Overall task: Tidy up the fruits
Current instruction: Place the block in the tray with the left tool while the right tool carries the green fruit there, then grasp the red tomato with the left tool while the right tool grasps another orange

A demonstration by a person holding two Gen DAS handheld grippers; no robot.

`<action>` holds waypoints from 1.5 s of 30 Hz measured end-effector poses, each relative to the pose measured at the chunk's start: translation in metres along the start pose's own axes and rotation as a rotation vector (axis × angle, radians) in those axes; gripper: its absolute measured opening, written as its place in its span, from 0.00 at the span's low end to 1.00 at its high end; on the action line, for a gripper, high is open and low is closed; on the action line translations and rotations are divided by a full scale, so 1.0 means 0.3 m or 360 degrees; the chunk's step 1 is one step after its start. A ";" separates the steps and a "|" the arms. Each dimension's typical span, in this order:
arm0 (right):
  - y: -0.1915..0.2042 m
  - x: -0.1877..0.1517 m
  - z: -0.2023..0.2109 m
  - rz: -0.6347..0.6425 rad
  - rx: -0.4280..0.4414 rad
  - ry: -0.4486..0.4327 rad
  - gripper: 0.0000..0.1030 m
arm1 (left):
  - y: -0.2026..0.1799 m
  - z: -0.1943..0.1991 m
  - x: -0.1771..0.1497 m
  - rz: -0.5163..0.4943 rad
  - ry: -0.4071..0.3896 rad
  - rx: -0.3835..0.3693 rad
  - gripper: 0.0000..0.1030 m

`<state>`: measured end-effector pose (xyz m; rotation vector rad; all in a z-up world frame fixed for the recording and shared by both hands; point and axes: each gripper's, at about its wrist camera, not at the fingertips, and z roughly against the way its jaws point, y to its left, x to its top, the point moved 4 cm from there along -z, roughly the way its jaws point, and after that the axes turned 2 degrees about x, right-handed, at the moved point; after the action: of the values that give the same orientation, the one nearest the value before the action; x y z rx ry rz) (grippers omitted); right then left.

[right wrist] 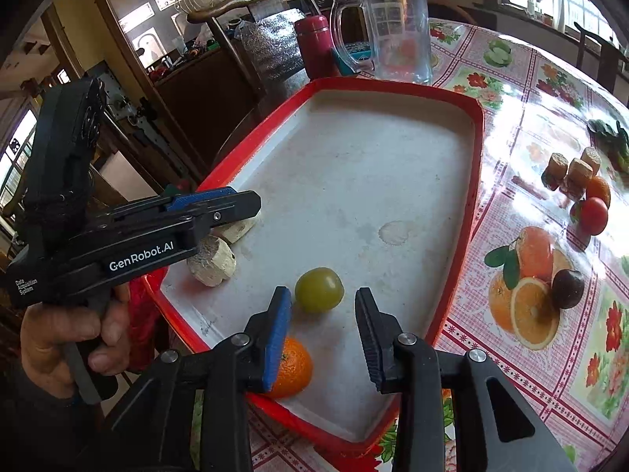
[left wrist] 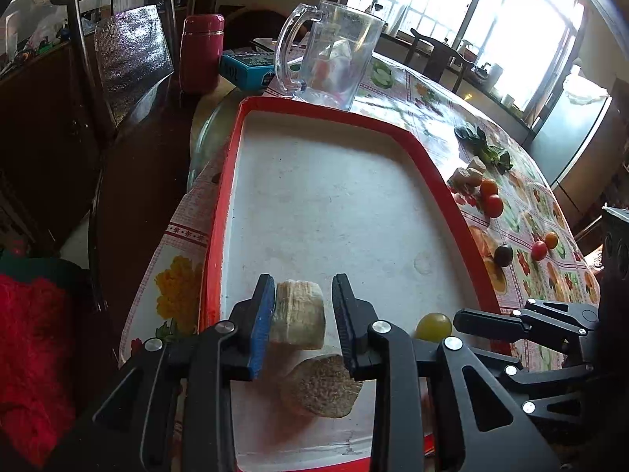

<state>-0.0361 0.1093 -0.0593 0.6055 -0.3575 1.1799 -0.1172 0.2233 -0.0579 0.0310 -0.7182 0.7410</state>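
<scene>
tray (right wrist: 473,181): red rim, scuffed white floor, centre of the frame, lying flat on the table
pale chunks (right wrist: 212,260): two cut, fibrous pieces at the tray's left edge, side by side
green fruit (right wrist: 319,289): round, yellow-green, low on the tray floor
orange fruit (right wrist: 293,367): small, bottom centre, against the tray's near rim
loose fruits (right wrist: 593,215): red, orange and dark ones right of the tray, with brown chunks (right wrist: 578,175) above them
</scene>
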 end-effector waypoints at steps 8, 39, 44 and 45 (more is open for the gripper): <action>-0.074 -0.029 0.164 -0.0061 -0.0042 -0.0137 0.34 | -0.065 0.073 0.012 -0.0030 -0.0071 -0.0026 0.33; -0.711 -0.380 0.621 -0.0636 -0.0437 -0.0408 0.36 | -0.677 0.028 -0.067 -0.0475 0.0057 -0.0286 0.33; -0.780 -0.408 0.622 -0.0688 -0.0466 -0.0404 0.36 | -0.740 -0.004 -0.069 -0.0511 0.0093 -0.0315 0.33; -0.799 -0.411 0.623 -0.0699 -0.0475 -0.0402 0.36 | -0.757 -0.014 -0.066 -0.0516 0.0102 -0.0330 0.33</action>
<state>0.1537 -0.1575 -0.0413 0.5366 -0.5706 0.6149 0.0175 0.0424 -0.0237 -0.0637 -0.7050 0.3541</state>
